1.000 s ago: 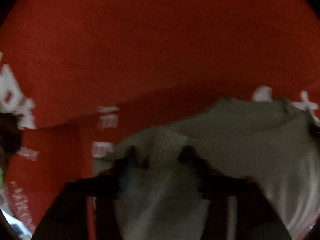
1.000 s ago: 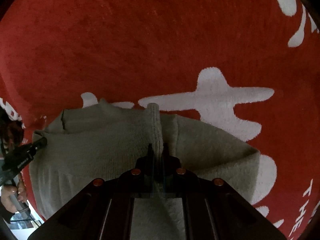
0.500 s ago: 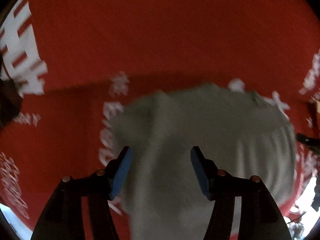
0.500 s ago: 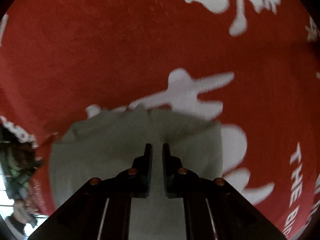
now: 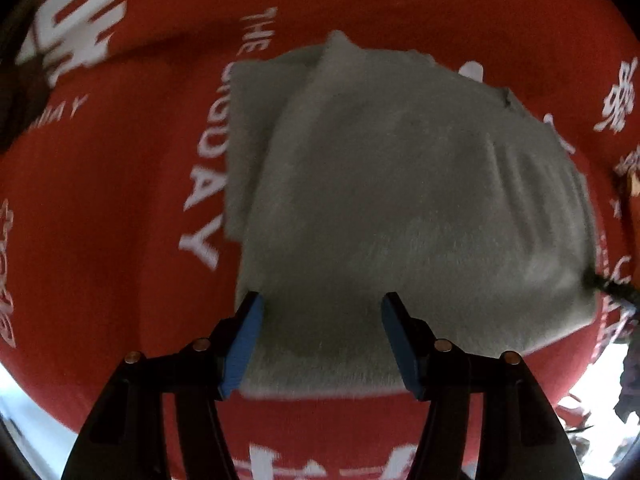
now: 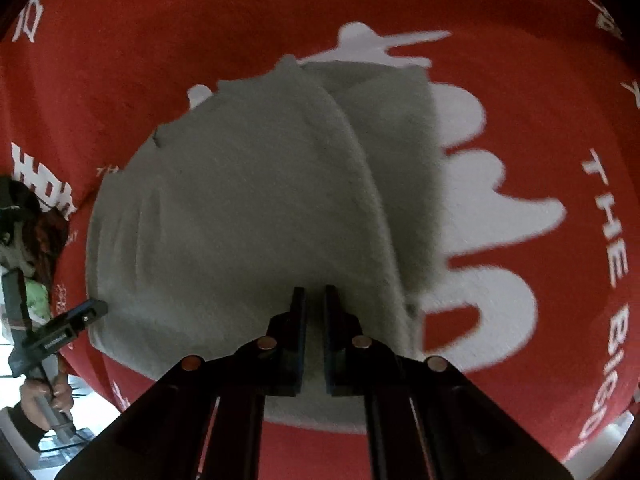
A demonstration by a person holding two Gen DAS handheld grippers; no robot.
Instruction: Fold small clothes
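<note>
A small grey knitted garment (image 5: 400, 200) lies folded flat on the red cloth; it also shows in the right wrist view (image 6: 248, 216). My left gripper (image 5: 320, 320) is open and empty, raised above the garment's near edge, its blue pads (image 5: 244, 340) wide apart. My right gripper (image 6: 314, 308) hovers above the garment's near edge with its jaws almost together, a thin gap between them, holding nothing. The left gripper's tip (image 6: 90, 310) shows at the garment's left edge in the right wrist view.
A red cloth with white lettering (image 5: 100, 240) covers the surface under the garment; it also shows in the right wrist view (image 6: 560, 160). Its near edge and a bright floor show at the lower corners (image 5: 600, 380). A hand (image 6: 48, 396) holds the left gripper's handle.
Both grippers have let go of the garment and lifted back. The left jaws have opened wide. The garment now lies flat and folded on the cloth.
</note>
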